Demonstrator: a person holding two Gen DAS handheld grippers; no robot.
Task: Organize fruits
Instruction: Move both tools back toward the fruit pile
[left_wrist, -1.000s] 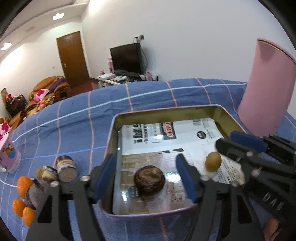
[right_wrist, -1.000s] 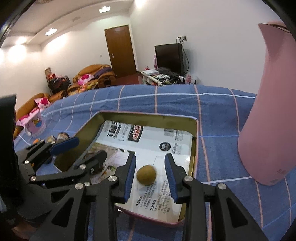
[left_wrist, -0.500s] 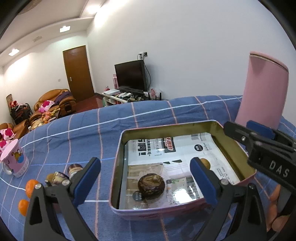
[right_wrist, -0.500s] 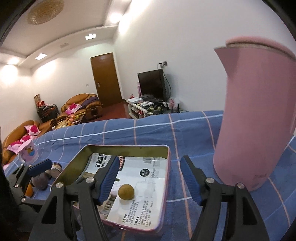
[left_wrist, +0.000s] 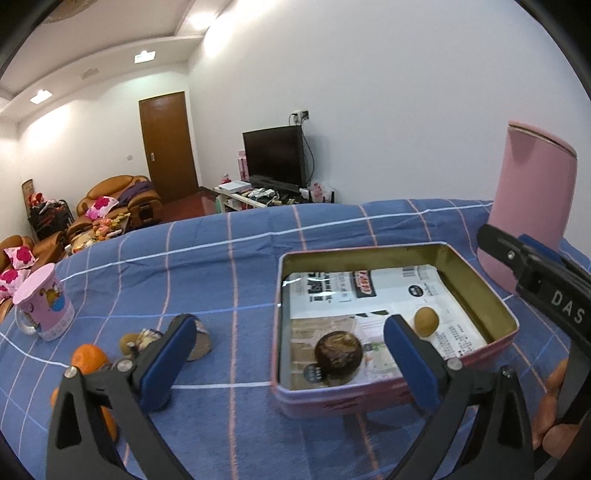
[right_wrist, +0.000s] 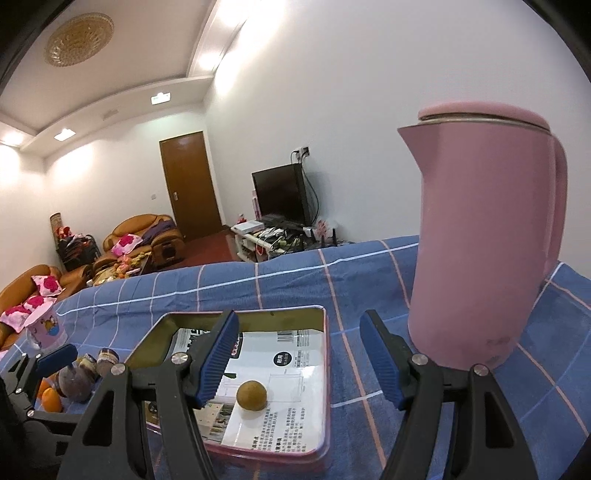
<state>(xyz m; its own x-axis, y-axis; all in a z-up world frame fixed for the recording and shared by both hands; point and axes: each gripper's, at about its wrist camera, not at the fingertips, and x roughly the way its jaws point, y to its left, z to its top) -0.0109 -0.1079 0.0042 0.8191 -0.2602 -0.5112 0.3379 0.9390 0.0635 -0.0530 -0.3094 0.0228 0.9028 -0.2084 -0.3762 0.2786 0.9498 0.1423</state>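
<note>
While both grippers gape, fruits (left_wrist: 338, 355) sit in tin (left_wrist: 484, 284)

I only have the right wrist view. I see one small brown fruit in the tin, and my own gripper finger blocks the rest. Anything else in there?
Observer: Yes. A dark round fruit lies in the tin, near the front wall on its left side.
Operator: Is it touching the small brown one?
Observer: No. The small brown fruit lies apart from it, further right.
Operator: Is the left gripper carrying anything?
Observer: No. The left gripper has nothing between its pads, and its jaws are opening.
</note>
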